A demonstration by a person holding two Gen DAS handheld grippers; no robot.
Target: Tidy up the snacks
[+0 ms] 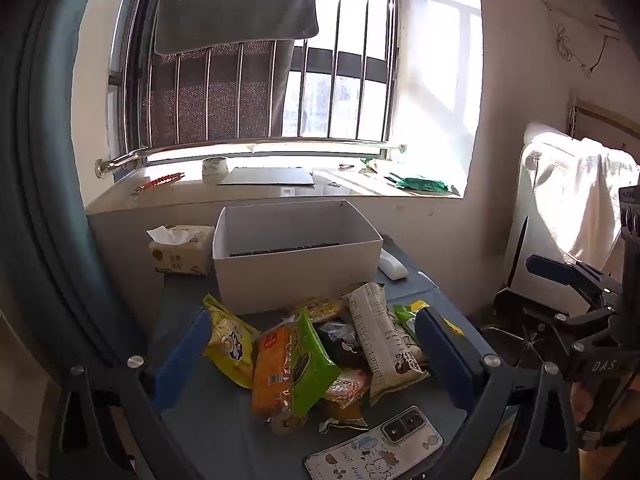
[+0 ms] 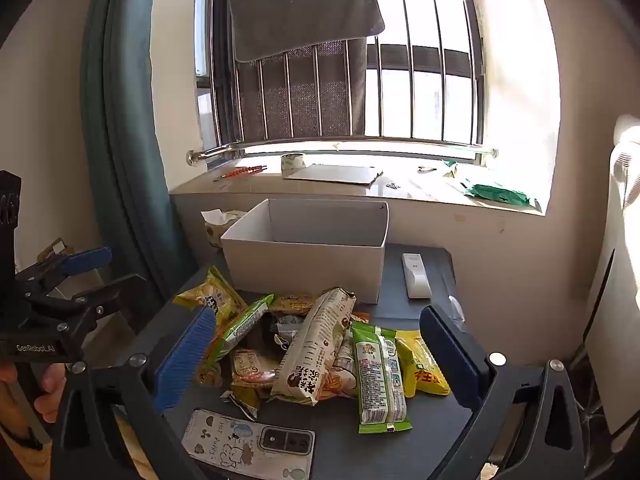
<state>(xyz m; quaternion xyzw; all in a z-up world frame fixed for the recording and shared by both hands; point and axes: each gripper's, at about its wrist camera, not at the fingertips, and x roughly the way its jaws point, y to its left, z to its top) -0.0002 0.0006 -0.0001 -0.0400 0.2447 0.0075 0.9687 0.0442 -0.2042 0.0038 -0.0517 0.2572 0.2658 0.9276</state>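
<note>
A pile of snack packets lies on the dark grey table (image 1: 208, 432) in front of an open white box (image 1: 296, 248). In the left wrist view I see a yellow packet (image 1: 230, 340), an orange packet (image 1: 272, 372), a green packet (image 1: 312, 356) and a long beige packet (image 1: 380, 340). My left gripper (image 1: 314, 316) hangs above the pile, open, its blue pads (image 1: 184, 360) on either side of it and holding nothing. My right gripper (image 2: 318, 312) is open too, over the same pile (image 2: 316, 344) before the box (image 2: 304, 264). Each gripper shows in the other's view, right (image 1: 516, 280) and left (image 2: 122, 268).
A phone in a cartoon case (image 2: 248, 444) lies at the table's near edge. A white remote (image 2: 416, 276) rests right of the box and a tissue pack (image 1: 182, 252) left of it. Behind is a windowsill (image 2: 400, 188), a teal curtain (image 2: 120, 140) at left, and a cloth-draped appliance (image 1: 568, 220) at right.
</note>
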